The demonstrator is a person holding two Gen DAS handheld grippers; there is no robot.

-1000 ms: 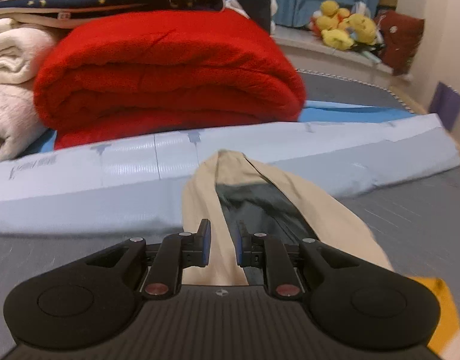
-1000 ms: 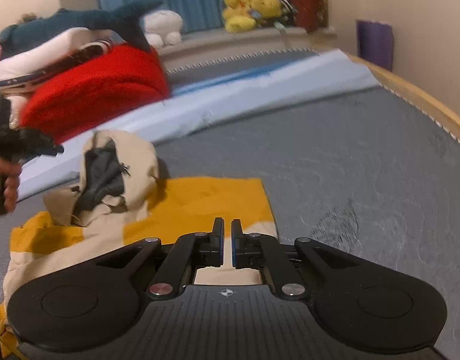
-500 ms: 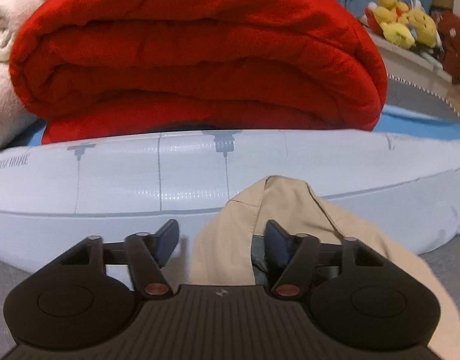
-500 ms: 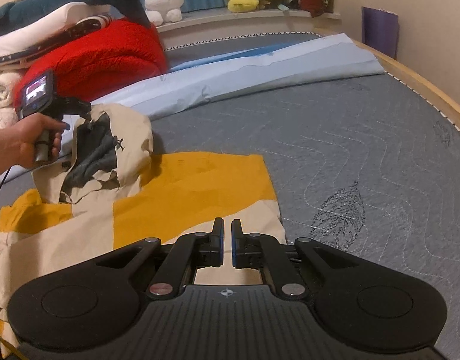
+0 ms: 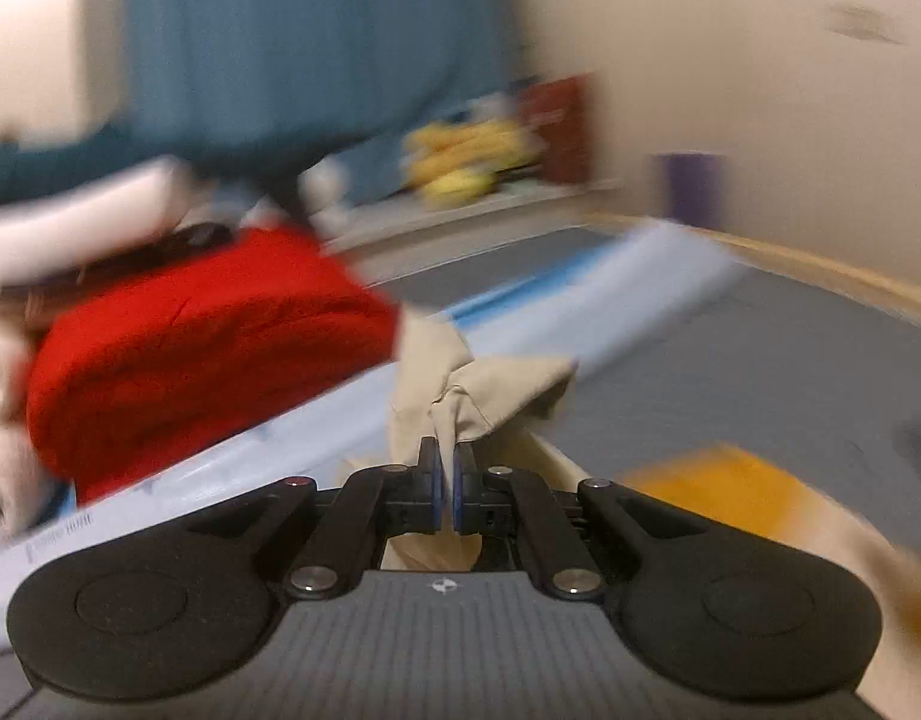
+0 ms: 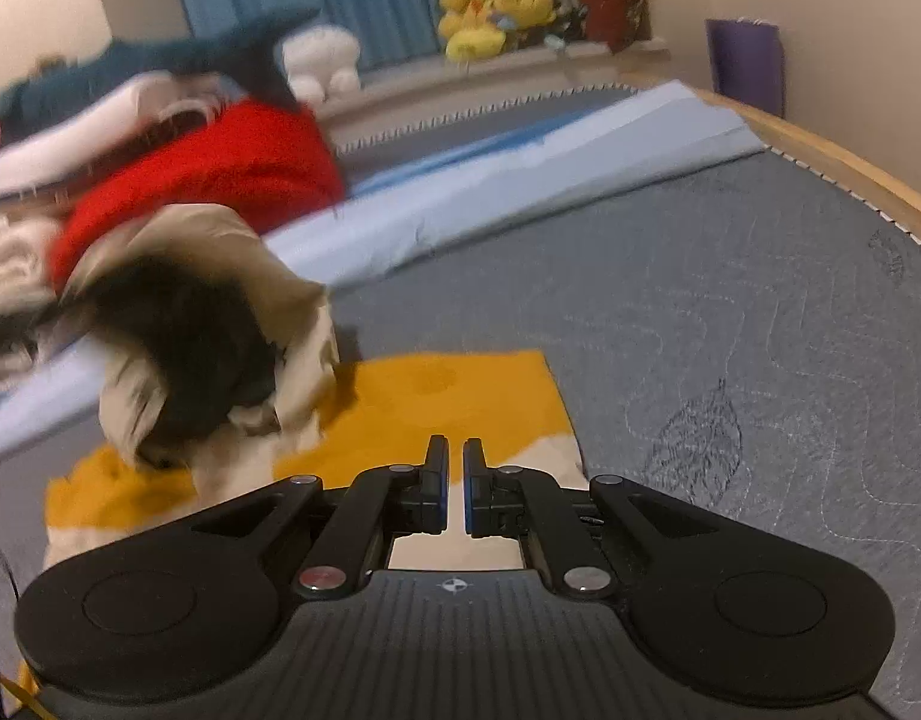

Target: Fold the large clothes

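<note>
An orange and beige hooded garment [image 6: 460,396] lies flat on the grey mattress [image 6: 730,312]. Its beige hood [image 6: 220,234], with a dark lining, is lifted and blurred at the left of the right wrist view. My left gripper [image 5: 446,450] has its jaws closing, and the pads pinch a bunched fold of the beige hood [image 5: 484,396]; the orange body [image 5: 718,486] shows to its lower right. My right gripper [image 6: 455,450] is shut above the garment's beige lower part, and I see nothing between its pads.
A folded red blanket [image 6: 220,174] and pale bedding are stacked at the back left. A light blue folded sheet [image 6: 520,180] runs across behind the garment. Plush toys [image 6: 496,12] sit on the far ledge, a purple bag [image 6: 745,60] by the wall, a wooden bed edge [image 6: 850,162] at right.
My left gripper opened beside the hood's edge, then shut on the beige fabric and swung up and right with it. The hood now stands raised. My right gripper stays shut over the hem.
</note>
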